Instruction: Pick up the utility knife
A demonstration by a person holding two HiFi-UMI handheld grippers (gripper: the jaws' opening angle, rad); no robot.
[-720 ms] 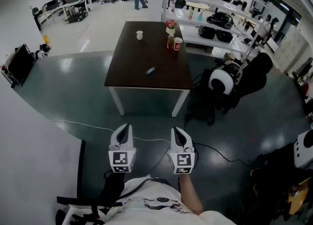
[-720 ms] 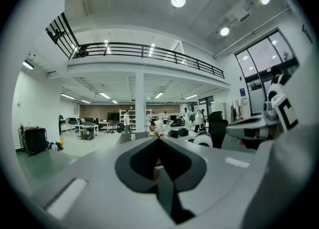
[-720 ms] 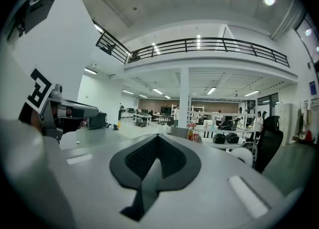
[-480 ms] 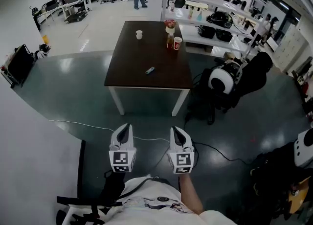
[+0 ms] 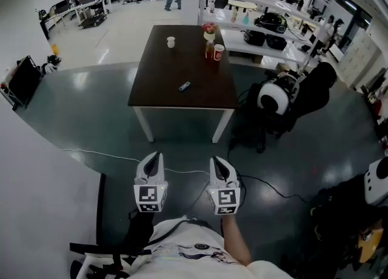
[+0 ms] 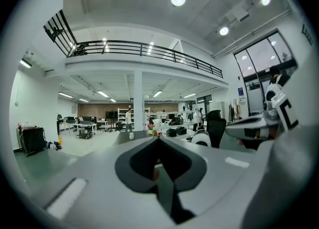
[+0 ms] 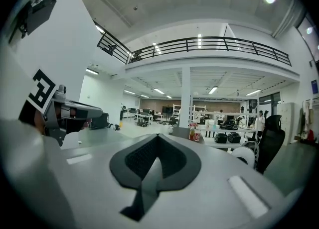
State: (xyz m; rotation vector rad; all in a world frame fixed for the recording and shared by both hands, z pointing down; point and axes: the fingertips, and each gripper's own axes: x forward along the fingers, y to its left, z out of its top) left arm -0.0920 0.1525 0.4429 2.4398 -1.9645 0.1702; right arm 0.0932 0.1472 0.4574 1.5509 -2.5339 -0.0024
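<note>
Head view: utility knife lying diagonally

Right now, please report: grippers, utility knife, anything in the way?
Left gripper and right gripper shut, empty, short of the table. Utility knife lies on it, untouched. Only a floor cable between.

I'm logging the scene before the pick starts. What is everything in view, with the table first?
table: one, dark brown top, white legs, ahead on the grey floor
utility knife: one, blue-grey, lying near the tabletop's middle
cup: one, white, table's far left part
red can: one, red and white, table's far right part
bottle: one, orange-brown, just left of the red can
flower vase: one, pink flowers, behind the bottle
chair: one, black, right of the table
cable: one, white, on the floor before the table
left gripper: one, white, shut, empty
right gripper: one, white, shut, empty
</note>
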